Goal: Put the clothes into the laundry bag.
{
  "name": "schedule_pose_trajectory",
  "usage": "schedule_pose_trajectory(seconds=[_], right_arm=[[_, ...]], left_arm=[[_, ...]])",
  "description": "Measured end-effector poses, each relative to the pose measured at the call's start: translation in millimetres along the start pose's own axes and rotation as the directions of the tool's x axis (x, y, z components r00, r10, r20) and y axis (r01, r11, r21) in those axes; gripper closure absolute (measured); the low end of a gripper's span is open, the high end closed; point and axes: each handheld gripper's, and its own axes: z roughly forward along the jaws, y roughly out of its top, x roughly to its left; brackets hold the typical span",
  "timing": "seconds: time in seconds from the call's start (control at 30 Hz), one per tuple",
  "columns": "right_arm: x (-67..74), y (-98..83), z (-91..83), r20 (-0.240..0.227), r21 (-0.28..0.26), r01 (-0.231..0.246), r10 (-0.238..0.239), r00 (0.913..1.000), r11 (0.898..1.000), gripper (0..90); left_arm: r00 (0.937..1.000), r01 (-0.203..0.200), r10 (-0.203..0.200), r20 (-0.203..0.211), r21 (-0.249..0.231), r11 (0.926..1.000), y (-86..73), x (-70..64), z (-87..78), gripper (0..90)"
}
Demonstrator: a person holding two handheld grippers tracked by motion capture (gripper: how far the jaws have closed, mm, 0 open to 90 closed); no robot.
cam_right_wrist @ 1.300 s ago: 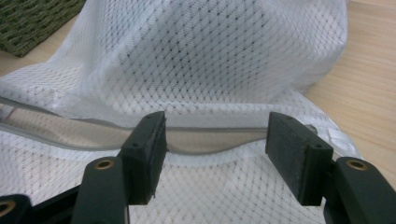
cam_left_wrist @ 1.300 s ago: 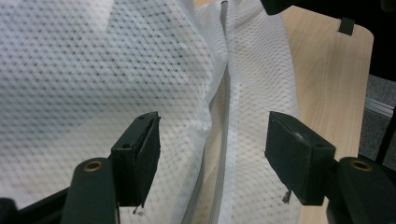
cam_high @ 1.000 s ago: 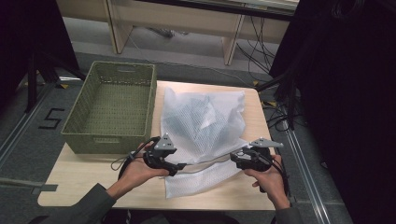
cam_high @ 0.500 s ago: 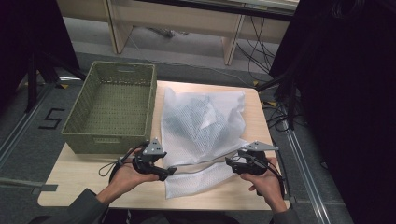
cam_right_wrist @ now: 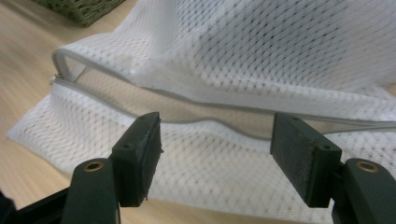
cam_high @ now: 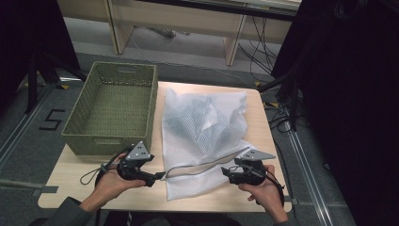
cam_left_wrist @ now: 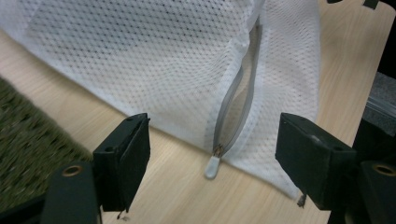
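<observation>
- Both grippers have drawn back toward the near edge of the table since a second ago; the white mesh bag (cam_high: 203, 136) has kept its place.
- Left gripper (cam_high: 159, 177): held in the person's left hand (cam_high: 109, 184) at the near left of the wooden table (cam_high: 66, 174). Its tips sit just beside the bag's left edge. Jaws stand wide apart and hold nothing.
- Left gripper view: the zipper pull (cam_left_wrist: 212, 166) lies flat on the table between the jaws, at the end of the grey zipper (cam_left_wrist: 238, 100), which gapes slightly.
- Right gripper (cam_high: 227, 172): held in the right hand (cam_high: 262, 189) at the near right, at the bag's right edge. Jaws spread apart, empty.
- Right gripper view: the zipper line runs across ahead of the jaws, its opening parted, and the lower mesh layer lies between them. Contact with the mesh cannot be judged.
- Bag position: spread on the table's middle, upper layer rumpled, lower corner reaching toward the near edge.
- Green woven basket (cam_high: 113, 109): stands on the table's left side, just beside the bag, with the left gripper near its front wall.
</observation>
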Motion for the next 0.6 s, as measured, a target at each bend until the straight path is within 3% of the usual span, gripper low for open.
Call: schedule_pose_trajectory(seconds=[0.07, 0.13, 0.3, 0.33, 0.37, 0.43, 0.5, 0.6], right_arm=[[1.2, -1.7, -1.3, -0.002, 0.01, 0.035, -0.035, 0.9994, 0.999, 34.1], [6.9, -3.4, -3.3, -0.022, 0.026, -0.002, 0.003, 0.9998, 1.0, 33.8], [11.3, -11.1, -5.5, -0.028, 0.028, 0.033, -0.032, 0.9991, 0.999, 32.2], [13.1, -12.5, -6.9, -0.031, 0.036, 0.028, -0.026, 0.9992, 0.999, 31.9], [17.6, -13.9, -9.1, -0.037, 0.055, -0.012, 0.014, 0.9992, 0.998, 31.4], [20.5, -17.6, -11.1, -0.036, 0.045, 0.006, -0.004, 0.9993, 0.999, 31.3], [19.9, -20.3, -13.8, -0.038, 0.04, 0.06, -0.058, 0.9976, 0.997, 31.0], [26.7, -25.6, -17.4, -0.036, 0.037, 0.036, -0.035, 0.9987, 0.999, 31.0]], left_arm=[[1.0, -0.005, 0.005, -0.008, 0.008, 1.0, -3.1, 1.0, -3.4, 24.4], [0.9999, 0.002, -0.001, -0.014, 0.012, 0.9999, -6.1, 0.1, -6.3, 23.8], [0.9995, -0.023, 0.024, -0.019, 0.03, 0.9993, -13.3, -2.8, -13.1, 20.8], [0.9994, -0.021, 0.022, -0.027, 0.037, 0.9991, -14.8, -3.9, -14.3, 19.5], [0.9995, -0.015, 0.017, -0.027, 0.04, 0.9991, -16.6, -4.9, -15.1, 18.6], [0.9994, -0.022, 0.023, -0.025, 0.046, 0.9987, -19.0, -6.0, -16.9, 18.5], [0.9992, -0.025, 0.027, -0.03, 0.049, 0.9985, -20.3, -6.3, -19.4, 18.5], [0.9991, -0.015, 0.017, -0.039, 0.053, 0.9985, -22.0, -6.1, -19.4, 18.5]])
